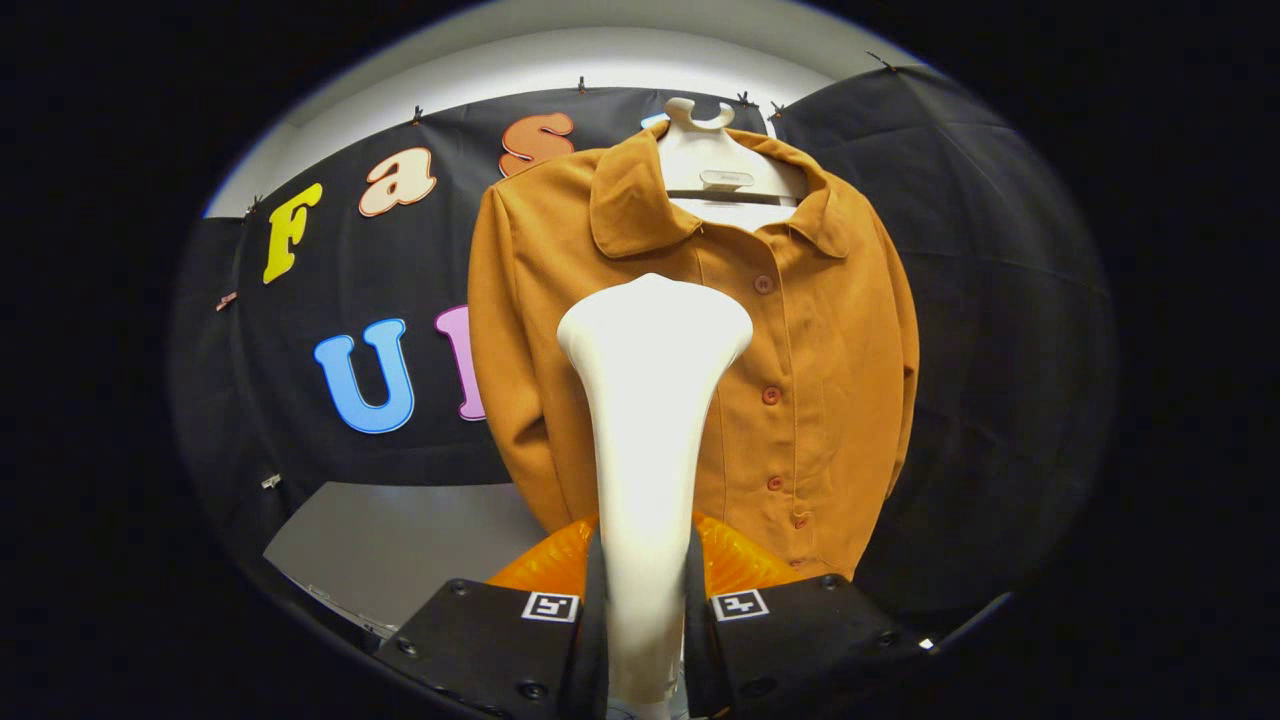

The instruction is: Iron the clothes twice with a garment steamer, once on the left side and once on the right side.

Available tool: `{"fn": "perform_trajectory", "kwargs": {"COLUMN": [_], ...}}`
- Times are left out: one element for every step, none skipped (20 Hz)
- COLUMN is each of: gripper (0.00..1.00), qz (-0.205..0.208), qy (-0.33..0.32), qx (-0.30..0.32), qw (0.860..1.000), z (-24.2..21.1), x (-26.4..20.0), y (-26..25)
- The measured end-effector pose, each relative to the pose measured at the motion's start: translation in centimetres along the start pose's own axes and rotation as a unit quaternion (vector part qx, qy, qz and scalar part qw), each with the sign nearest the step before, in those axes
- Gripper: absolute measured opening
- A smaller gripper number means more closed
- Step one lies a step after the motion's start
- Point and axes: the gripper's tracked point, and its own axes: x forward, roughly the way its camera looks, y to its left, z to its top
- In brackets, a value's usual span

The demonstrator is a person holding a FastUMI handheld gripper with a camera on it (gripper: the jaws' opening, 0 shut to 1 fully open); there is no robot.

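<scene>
Garment steamer (650, 420): a white handle that widens into a flat head at the top, standing upright between the two fingers, its head against the left front panel of the jacket. Gripper (645, 600): both fingers pressed against the sides of the steamer's handle, clamping it. Jacket (800, 330): mustard-brown, with a rounded collar and a buttoned front, hanging just beyond the steamer. Hanger (725, 160): white, its hook above the collar, carrying the jacket. Behind the jacket hangs the black cloth wall (990, 280). A grey floor (400, 550) lies below, beside the jacket's hem.
</scene>
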Motion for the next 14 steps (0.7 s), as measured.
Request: {"fn": "perform_trajectory", "kwargs": {"gripper": [0.33, 0.34, 0.34, 0.34, 0.34, 0.34, 0.34, 0.33, 0.34, 0.34, 0.34, 0.34, 0.34, 0.33], "qz": [0.005, 0.01, 0.015, 0.018, 0.019, 0.019, 0.019, 0.02, 0.019, 0.018, 0.016, 0.015, 0.013, 0.011], "qy": [0.007, 0.013, 0.017, 0.021, 0.025, 0.032, 0.04, 0.048, 0.056, 0.064, 0.073, 0.082, 0.091, 0.1], "qx": [0.001, 0.003, 0.005, 0.005, 0.005, 0.006, 0.006, 0.007, 0.008, 0.01, 0.011, 0.01, 0.009, 0.007], "qw": [1.0, 1.0, 1.0, 1.0, 0.999, 0.999, 0.999, 0.999, 0.998, 0.998, 0.997, 0.996, 0.996, 0.995], "z": [-0.3, -0.7, -1.0, -1.3, -1.7, -2.2, -2.8, -3.3, -4.0, -4.7, -5.3, -6.1, -6.8, -7.5], "x": [0.6, 1.0, 1.4, 1.7, 1.8, 2.1, 2.3, 2.5, 2.6, 2.6, 2.6, 2.6, 2.8, 2.9], "y": [-0.1, -0.2, -0.2, -0.4, -0.7, -0.7, -0.9, -1.1, -1.3, -1.5, -1.8, -2.0, -2.3, -2.4]}}
